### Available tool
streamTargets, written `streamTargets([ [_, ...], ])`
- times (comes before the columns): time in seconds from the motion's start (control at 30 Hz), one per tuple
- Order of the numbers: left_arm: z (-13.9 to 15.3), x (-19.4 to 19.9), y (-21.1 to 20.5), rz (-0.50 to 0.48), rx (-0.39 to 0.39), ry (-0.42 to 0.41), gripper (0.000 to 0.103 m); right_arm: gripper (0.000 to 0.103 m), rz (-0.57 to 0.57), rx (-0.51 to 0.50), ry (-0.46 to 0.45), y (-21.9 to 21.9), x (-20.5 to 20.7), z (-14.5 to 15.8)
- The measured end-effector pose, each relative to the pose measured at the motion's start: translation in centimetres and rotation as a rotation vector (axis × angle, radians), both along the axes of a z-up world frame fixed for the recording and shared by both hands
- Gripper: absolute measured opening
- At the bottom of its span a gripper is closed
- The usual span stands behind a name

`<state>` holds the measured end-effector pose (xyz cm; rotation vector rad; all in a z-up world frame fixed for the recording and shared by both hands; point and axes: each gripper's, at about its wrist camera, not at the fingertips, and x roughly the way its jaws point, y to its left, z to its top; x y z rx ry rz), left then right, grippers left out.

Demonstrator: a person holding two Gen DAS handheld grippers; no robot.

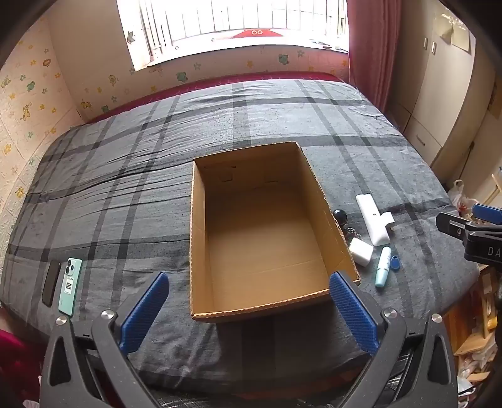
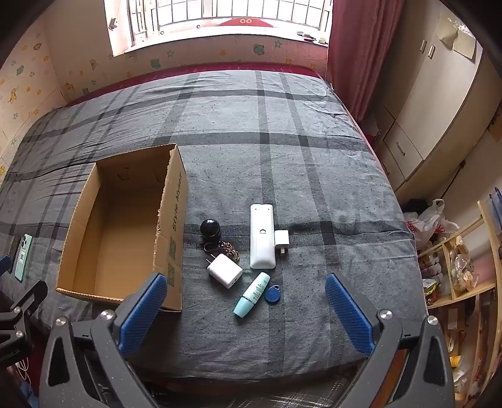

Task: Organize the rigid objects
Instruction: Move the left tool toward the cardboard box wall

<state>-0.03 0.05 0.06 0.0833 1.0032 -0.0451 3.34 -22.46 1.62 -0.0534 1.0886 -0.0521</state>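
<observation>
Bed with grey plaid cover (image 2: 282, 157) fills centre. Barred window (image 2: 219, 15) at 12 o'clock. Dark red curtain (image 2: 351, 47) at 1 o'clock. Cream wardrobe (image 2: 439, 94) at 2 o'clock. Wooden shelf (image 2: 464, 282) with clutter and plastic bag (image 2: 433, 219) at 3–4 o'clock. Cartoon wallpaper (image 1: 28, 94) at 10 o'clock.

The bed (image 2: 282, 157) has a grey cover with dark stripes that cross. The box (image 1: 260, 301) is brown. The remote (image 2: 262, 238) and big charger (image 2: 224, 270) are white. The tube (image 2: 252, 294) is light blue-green, and the tag (image 2: 272, 295) is blue. The fingers (image 2: 142, 310) have blue pads. The curtain (image 2: 354, 47) is dark pink.
</observation>
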Motion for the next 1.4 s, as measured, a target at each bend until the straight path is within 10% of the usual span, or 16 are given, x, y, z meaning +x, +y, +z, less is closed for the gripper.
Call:
streamTargets([
  [1.4, 0.12, 0.34, 0.03, -0.004, -0.004, -0.004, 0.103, 0.103, 0.005, 0.005, -0.012, 0.56, 0.51, 0.32],
])
